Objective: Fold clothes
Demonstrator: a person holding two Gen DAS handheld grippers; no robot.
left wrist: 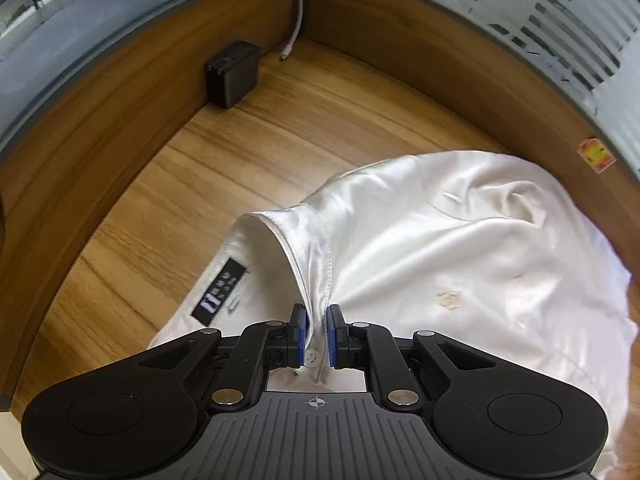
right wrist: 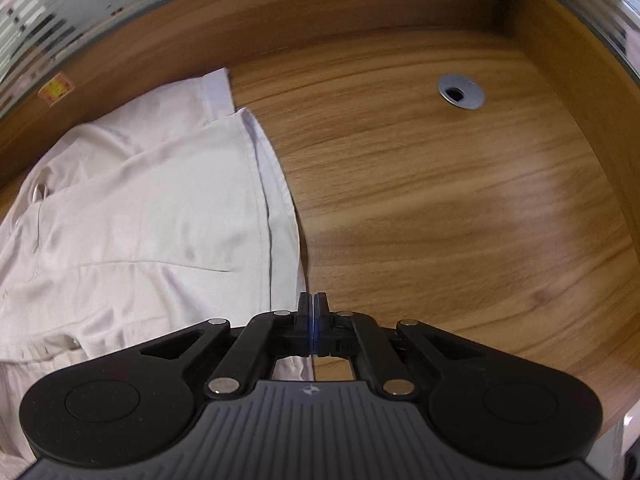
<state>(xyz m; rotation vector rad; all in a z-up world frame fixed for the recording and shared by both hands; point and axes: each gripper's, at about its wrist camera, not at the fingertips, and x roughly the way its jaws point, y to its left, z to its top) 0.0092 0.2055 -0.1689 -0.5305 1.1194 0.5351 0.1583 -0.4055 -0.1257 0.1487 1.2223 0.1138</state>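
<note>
We have the white shirt (left wrist: 460,248) lying on the wooden desk (left wrist: 248,168), its far side close to the desk's raised back panel. Our left gripper (left wrist: 317,330) is clamped on the shirt's buttoned front edge just below the collar (left wrist: 308,236), a button showing between the blue pads (left wrist: 332,332). Our right gripper (right wrist: 313,320) has its fingers pressed together at the shirt's hem edge; whether cloth sits between them we cannot tell. Beyond the shirt, a black adapter (left wrist: 232,74) stands against the panel, a white cable (left wrist: 298,16) beside it.
</note>
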